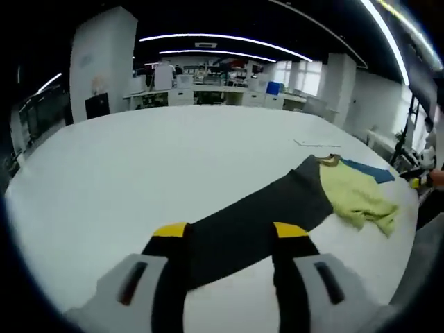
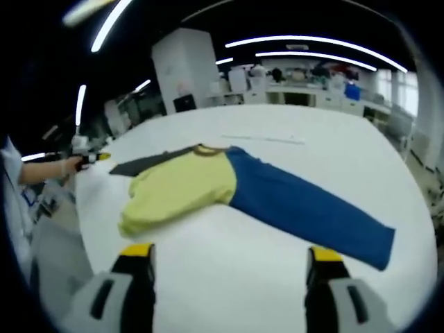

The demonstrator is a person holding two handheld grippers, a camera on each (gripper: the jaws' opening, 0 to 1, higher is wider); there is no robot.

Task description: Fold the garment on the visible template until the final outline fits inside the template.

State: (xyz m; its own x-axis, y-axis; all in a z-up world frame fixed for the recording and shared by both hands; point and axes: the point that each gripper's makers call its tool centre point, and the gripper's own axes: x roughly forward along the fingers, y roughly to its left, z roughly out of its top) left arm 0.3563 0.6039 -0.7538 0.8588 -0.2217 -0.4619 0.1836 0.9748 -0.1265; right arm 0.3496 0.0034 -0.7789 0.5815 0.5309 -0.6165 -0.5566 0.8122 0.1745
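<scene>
Left gripper view: the left claw stands released above the white table, its yellow-tipped jaws spread apart with nothing between them. Beyond the jaws lies the garment, a long-sleeved shirt with a yellow-green body, a dark grey sleeve stretched toward this claw, and a blue sleeve reaching away on the far side. The grey sleeve end lies beneath the gap between the jaws; contact cannot be determined. The yellow-green body is bunched and wrinkled at its lower edge.

Right gripper view: the right claw is likewise released, jaws wide apart and empty, held over bare table near the garment. The blue sleeve lies flat, extended toward the right of this view; the yellow-green body sits in the middle, with a brownish collar at its top. The grey sleeve runs off to the left, toward the other gripper held by a person's hand at the table edge. A template outline cannot be made out.
</scene>
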